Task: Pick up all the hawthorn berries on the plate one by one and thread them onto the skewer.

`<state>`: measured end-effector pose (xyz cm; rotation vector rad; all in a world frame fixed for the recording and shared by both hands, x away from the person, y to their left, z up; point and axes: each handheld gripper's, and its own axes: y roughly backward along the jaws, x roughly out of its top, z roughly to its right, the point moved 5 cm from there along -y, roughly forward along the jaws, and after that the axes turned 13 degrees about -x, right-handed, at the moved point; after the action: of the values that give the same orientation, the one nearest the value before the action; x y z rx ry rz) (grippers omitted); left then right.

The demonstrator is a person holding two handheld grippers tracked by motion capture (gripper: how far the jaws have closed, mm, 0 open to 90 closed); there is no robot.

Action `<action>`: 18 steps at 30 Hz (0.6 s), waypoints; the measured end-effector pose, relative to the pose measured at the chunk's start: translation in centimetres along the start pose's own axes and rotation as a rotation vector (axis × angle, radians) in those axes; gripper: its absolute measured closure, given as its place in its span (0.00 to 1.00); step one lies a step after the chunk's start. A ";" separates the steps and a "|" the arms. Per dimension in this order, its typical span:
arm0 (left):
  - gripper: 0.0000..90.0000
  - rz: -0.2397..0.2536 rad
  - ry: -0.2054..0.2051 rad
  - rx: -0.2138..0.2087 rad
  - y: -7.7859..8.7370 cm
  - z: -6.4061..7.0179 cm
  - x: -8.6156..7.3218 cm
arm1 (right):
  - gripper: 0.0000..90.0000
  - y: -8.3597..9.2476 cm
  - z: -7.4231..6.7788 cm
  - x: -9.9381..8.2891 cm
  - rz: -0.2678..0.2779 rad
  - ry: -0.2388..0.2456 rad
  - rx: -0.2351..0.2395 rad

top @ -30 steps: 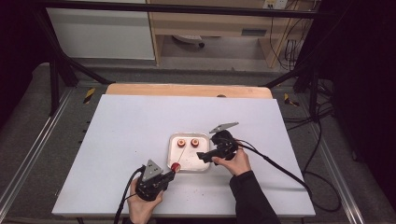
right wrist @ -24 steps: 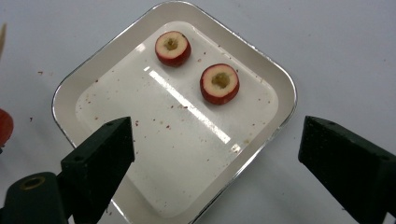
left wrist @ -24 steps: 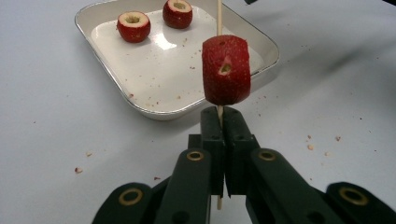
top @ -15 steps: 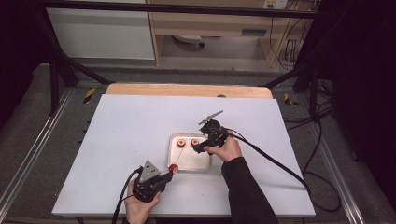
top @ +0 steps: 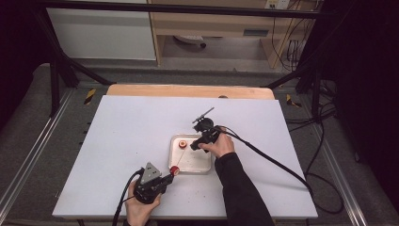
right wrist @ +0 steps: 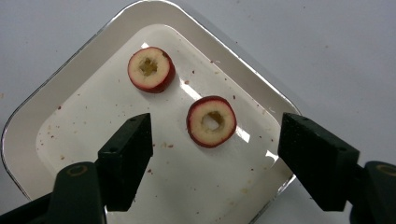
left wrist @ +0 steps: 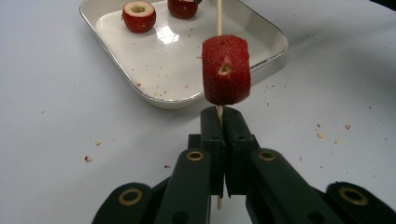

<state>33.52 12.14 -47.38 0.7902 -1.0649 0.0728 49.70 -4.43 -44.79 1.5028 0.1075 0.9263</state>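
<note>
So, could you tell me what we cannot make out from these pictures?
- Skewer: its tip is cut off by the top edge in the left gripper view; the left gripper hides its shaft.
- Far fruit ring: cut off by the same edge.
- Nearer fruit ring: whether the right gripper, jaws just closing around it, touches it yet.
- Tray: the person's hand covers its far corner in the high view.
</note>
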 end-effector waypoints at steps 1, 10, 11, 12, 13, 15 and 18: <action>0.98 0.003 0.002 0.000 0.0 0.0 0.0 | 0.34 -0.1 -0.1 0.1 -0.003 -0.007 0.001; 0.98 -0.004 0.002 0.000 0.0 -0.1 -0.1 | 0.45 -1.1 0.1 0.3 -0.037 -0.014 0.008; 0.98 -0.004 0.001 -0.002 0.0 0.0 -0.1 | 0.46 -1.2 0.1 0.3 -0.039 -0.013 0.004; 0.98 -0.003 0.003 -0.001 0.0 0.0 -0.1 | 0.48 -1.2 0.1 0.3 -0.041 -0.017 0.009; 0.98 -0.004 0.003 -0.001 0.0 -0.1 -0.1 | 0.49 -1.2 0.1 0.4 -0.040 -0.018 0.014; 0.98 -0.005 0.003 -0.002 0.0 -0.1 -0.1 | 0.52 -1.3 0.1 0.4 -0.043 -0.017 0.015; 0.98 -0.008 0.002 -0.002 -0.1 -0.1 -0.1 | 0.55 -1.5 0.0 0.4 -0.046 -0.025 0.019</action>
<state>33.55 12.15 -47.52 0.7927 -1.0599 0.0653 50.66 -3.95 -45.86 1.5233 0.1329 0.8722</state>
